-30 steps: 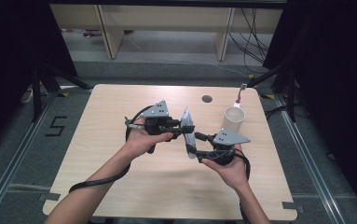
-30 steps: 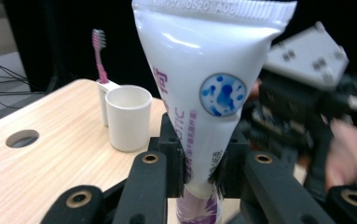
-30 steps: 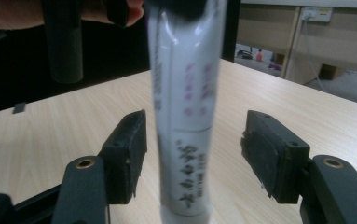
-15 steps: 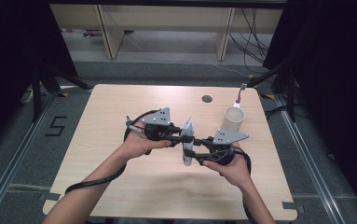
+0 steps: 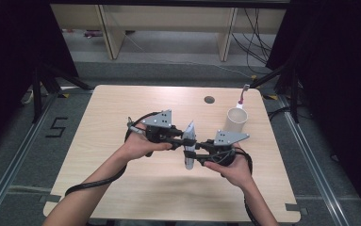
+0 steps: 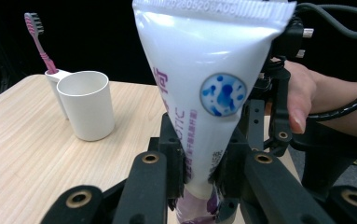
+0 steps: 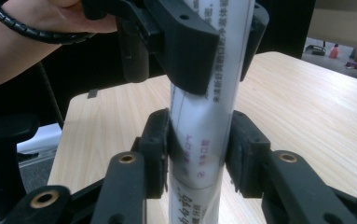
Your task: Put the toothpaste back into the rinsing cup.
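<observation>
Over the table (image 5: 121, 188) both grippers meet in mid-air on one toothpaste tube (image 5: 188, 149), held upright with its crimped flat end at the top and well clear of the wood. The left gripper (image 5: 182, 139) pinches the tube higher up; in the left gripper view its jaws press in on the white body either side. The right gripper (image 5: 193, 151) has it lower down, jaws closed on the narrow part in the right gripper view. My read: this is a two-handed hold, likely a handover or a steadying grip before the cap gets worked. Next, one side must stay firm while the other lets go or shifts, without squashing the tube.

Far right, the cup (image 5: 236, 122) stands near the table's edge, with a toothbrush (image 6: 38, 39) upright in a holder touching it.

The cap end is cut off below both gripper views, and the print is too small to read.
</observation>
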